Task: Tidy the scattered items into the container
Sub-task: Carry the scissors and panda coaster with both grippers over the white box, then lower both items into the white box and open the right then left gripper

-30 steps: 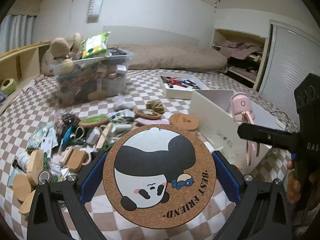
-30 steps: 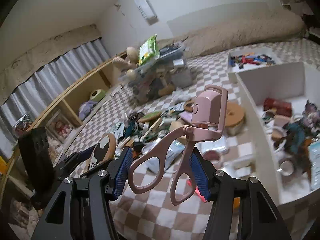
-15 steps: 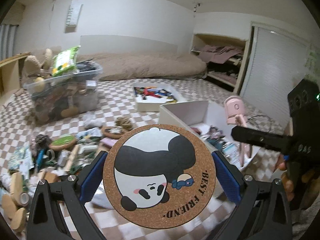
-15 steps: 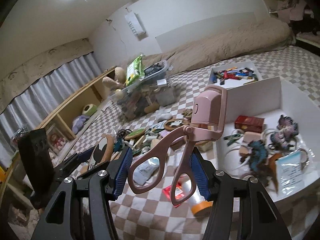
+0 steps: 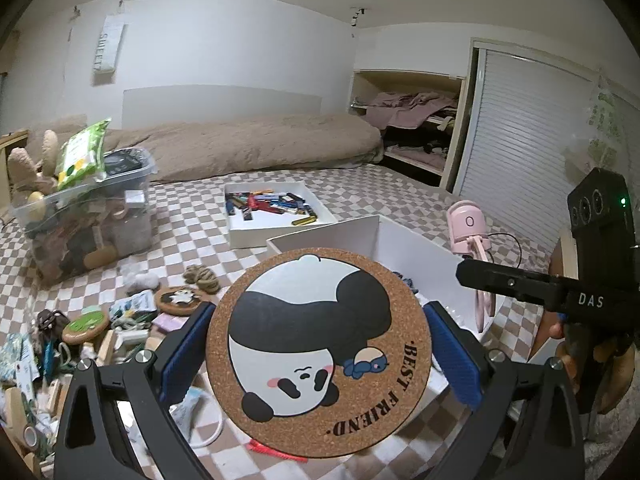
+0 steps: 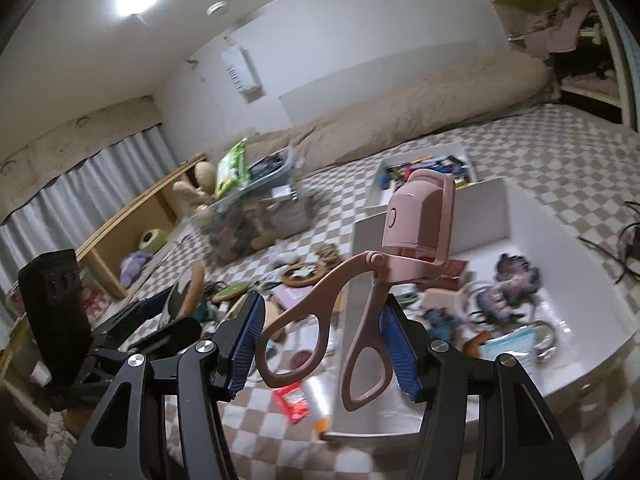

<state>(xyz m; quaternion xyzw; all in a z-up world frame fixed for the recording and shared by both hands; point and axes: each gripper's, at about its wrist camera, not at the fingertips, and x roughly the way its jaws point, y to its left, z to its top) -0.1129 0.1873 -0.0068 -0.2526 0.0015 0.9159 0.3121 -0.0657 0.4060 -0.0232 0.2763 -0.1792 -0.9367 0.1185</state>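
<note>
My left tool gripped the panda cork coaster edgewise (print facing me) above the checkered bed; my right tool clamped the pink eyelash curler by its handles, over the white container's near edge.

"BEST FRIEND." on cork coaster, "DAS" on right hand-held gripper, "SWEET?" on wall banner

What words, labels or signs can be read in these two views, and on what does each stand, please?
"BEST FRIEND." on the cork panda coaster.
"DAS" on the black right gripper body.
"SWEET", reading vertically, on the wall banner.
Green snack bag and box items: print too small or blurred.
</note>
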